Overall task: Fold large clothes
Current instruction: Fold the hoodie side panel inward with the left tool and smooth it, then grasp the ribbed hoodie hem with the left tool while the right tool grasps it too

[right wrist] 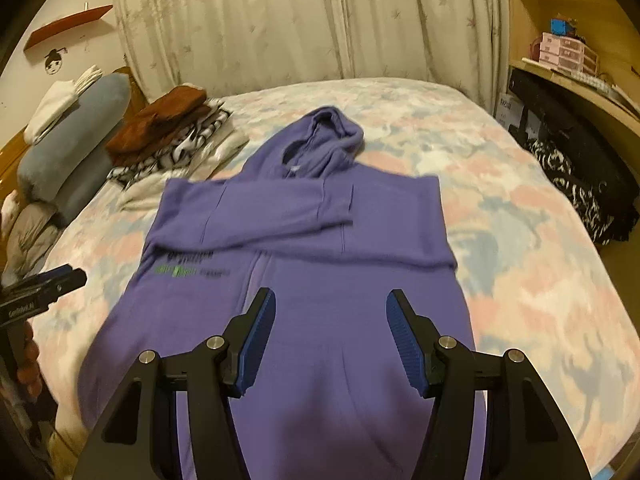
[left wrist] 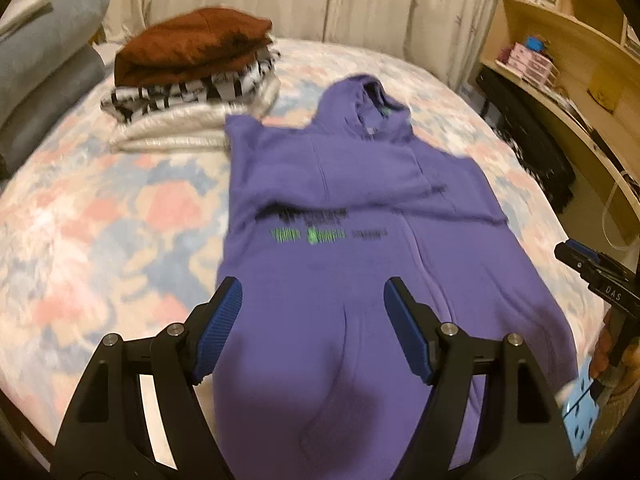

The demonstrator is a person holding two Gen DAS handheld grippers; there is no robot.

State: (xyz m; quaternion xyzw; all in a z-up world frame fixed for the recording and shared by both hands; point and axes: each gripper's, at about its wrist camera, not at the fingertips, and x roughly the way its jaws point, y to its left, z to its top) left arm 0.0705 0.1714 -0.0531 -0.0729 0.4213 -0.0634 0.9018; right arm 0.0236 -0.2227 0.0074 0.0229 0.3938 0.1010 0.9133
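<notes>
A purple hoodie (left wrist: 340, 184) (right wrist: 320, 216) lies flat, front up, on the bed, with its hood at the far end and both sleeves folded across the chest. Green and black print shows below the sleeves. My left gripper (left wrist: 313, 284) hovers over the lower left half of the hoodie, jaws open and nothing between them. Over the lower right half, my right gripper (right wrist: 330, 294) also stands open and empty. Each gripper shows at the edge of the other's view: the right gripper (left wrist: 580, 264) and the left gripper (right wrist: 60, 280).
The bed (left wrist: 100, 220) has a pink and blue patterned cover. A stack of folded clothes (left wrist: 192, 76) (right wrist: 172, 136) with a brown garment on top sits at the far left, next to grey pillows (left wrist: 44, 60). Wooden shelves (left wrist: 560, 40) stand on the right and curtains hang behind.
</notes>
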